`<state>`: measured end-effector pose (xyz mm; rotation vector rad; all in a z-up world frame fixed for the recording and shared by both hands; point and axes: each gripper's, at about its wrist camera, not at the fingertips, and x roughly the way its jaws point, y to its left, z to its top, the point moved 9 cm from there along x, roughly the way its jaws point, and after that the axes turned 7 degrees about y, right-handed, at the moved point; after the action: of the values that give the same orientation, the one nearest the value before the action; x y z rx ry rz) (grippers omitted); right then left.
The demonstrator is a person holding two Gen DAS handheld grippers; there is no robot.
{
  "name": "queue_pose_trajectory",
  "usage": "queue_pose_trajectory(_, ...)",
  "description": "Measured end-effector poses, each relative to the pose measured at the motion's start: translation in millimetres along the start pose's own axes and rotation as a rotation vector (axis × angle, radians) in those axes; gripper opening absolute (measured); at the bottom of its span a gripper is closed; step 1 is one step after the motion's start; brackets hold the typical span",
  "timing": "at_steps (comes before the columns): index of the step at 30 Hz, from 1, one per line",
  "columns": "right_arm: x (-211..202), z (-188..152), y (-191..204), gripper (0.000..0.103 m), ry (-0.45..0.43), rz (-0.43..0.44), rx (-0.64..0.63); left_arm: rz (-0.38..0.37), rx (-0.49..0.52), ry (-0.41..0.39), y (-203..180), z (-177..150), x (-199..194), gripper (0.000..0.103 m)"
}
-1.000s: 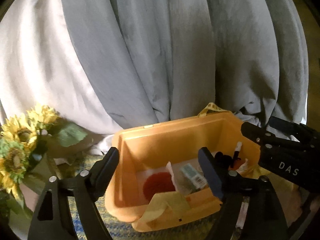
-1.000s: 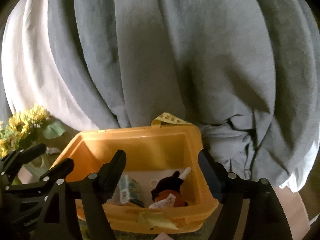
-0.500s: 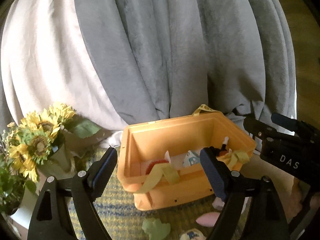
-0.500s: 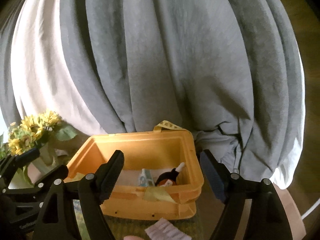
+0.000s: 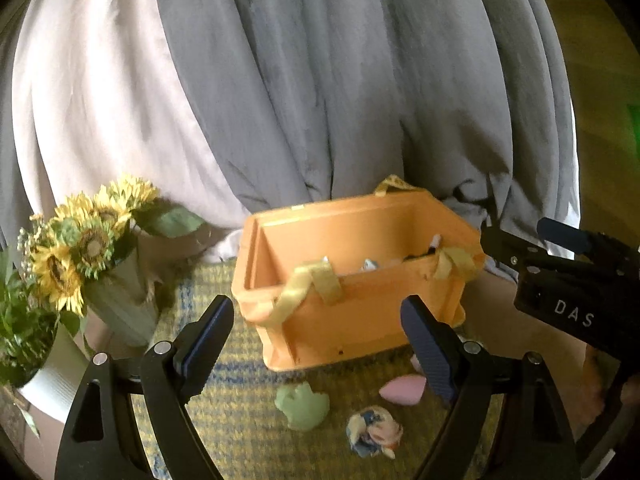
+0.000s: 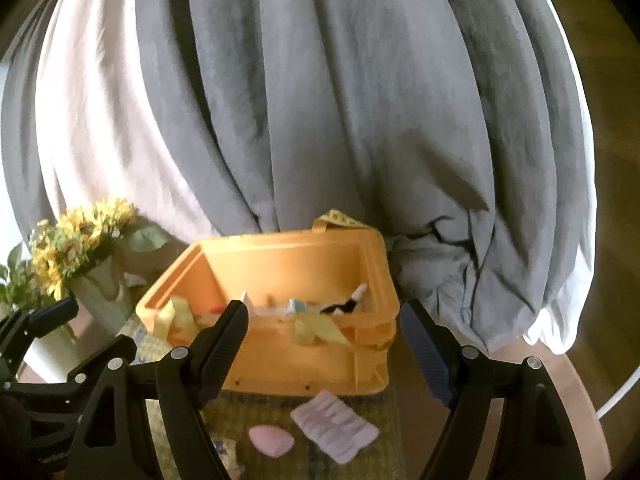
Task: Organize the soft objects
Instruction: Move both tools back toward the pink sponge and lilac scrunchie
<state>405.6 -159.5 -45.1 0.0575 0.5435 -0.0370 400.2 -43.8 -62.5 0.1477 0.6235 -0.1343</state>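
Note:
An orange bin (image 5: 360, 316) stands on a woven mat, with yellow ribbon (image 5: 308, 284) over its rim and small items inside; it also shows in the right wrist view (image 6: 304, 360). In front lie a green soft toy (image 5: 303, 404), a pink soft piece (image 5: 402, 390) and a patterned cloth ball (image 5: 374, 436). The right wrist view shows the pink piece (image 6: 271, 440) and a pale lilac padded cloth (image 6: 334, 430). My left gripper (image 5: 316, 344) is open and empty, back from the bin. My right gripper (image 6: 324, 348) is open and empty.
Sunflowers in pale vases (image 5: 84, 240) stand at the left of the mat. Grey and white bedding (image 5: 320, 80) hangs behind the bin. The right gripper's body (image 5: 576, 280) is at the right in the left wrist view.
Both grippers have pulled back and up from the bin. The soft items on the mat in front of it have come into view.

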Motion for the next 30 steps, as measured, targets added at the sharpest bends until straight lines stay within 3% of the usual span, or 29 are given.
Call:
queue_pose_trajectory(13, 10.0, -46.9, -1.2, 0.079, 0.120, 0.005, -0.036, -0.017, 0.049, 0.125, -13.9, -54.3, 13.4, 0.086)
queue_pose_trajectory(30, 45.3, -100.0, -15.0, 0.079, 0.290, 0.025, -0.002, -0.132, 0.056, 0.332, -42.4, -102.5, 57.7, 0.086)
